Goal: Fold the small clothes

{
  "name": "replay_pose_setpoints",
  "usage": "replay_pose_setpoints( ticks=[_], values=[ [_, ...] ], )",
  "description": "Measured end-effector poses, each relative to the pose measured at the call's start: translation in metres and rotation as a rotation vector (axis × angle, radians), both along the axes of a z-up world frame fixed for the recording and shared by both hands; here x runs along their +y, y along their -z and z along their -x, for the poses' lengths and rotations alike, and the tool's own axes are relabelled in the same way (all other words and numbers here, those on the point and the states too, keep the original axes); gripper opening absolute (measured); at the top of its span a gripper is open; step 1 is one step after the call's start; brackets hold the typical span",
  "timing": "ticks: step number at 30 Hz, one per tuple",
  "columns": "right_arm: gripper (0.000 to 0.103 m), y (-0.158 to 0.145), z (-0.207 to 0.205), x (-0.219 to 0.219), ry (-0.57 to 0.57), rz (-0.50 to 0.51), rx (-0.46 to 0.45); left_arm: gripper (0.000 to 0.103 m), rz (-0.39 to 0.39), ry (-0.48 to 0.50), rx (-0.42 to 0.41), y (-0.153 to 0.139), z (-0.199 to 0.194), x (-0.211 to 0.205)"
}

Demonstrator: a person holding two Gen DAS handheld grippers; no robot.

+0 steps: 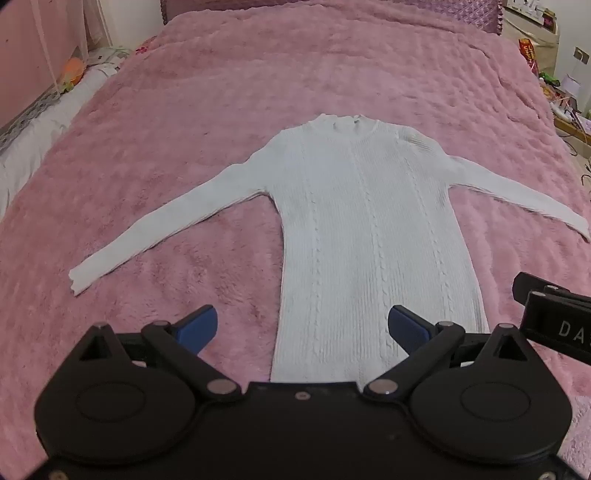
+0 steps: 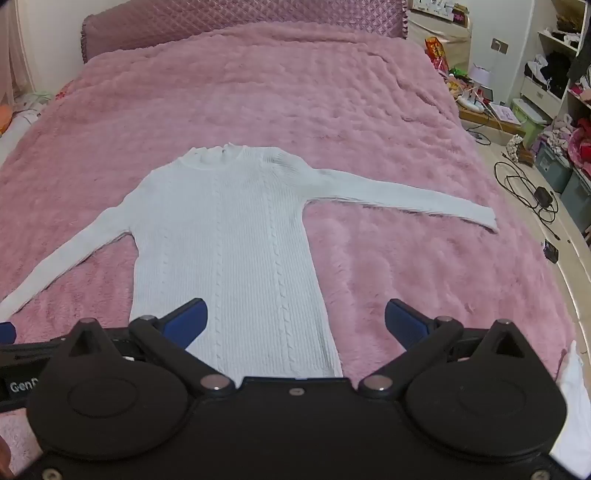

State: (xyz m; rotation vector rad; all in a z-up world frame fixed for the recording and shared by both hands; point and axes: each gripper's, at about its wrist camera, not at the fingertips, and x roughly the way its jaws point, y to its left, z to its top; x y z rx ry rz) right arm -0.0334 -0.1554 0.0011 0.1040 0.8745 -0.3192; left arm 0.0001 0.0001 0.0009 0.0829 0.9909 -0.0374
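Note:
A white cable-knit sweater (image 1: 365,236) lies flat and face up on the pink fuzzy bed cover, collar far, hem near, both sleeves spread out to the sides. It also shows in the right wrist view (image 2: 229,236). My left gripper (image 1: 301,326) is open and empty, above the hem's left part. My right gripper (image 2: 295,321) is open and empty, above the hem's right edge. The hem itself is hidden behind both gripper bodies.
The pink bed cover (image 1: 258,92) fills the bed up to a quilted headboard (image 2: 236,22). White bedding (image 1: 33,133) lies along the left edge. The floor on the right holds cables (image 2: 524,188), boxes and shelves. A white cloth (image 2: 574,398) lies at the near right.

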Motion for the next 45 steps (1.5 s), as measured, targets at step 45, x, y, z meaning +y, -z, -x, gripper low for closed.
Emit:
replay_pose_setpoints(
  ticks=[45],
  values=[
    [0.103,0.0005,-0.0027,0.0026,-0.003,0.005,0.002,0.103,-0.007,-0.01,-0.002,-0.0017,-0.0002,0.0037]
  ],
)
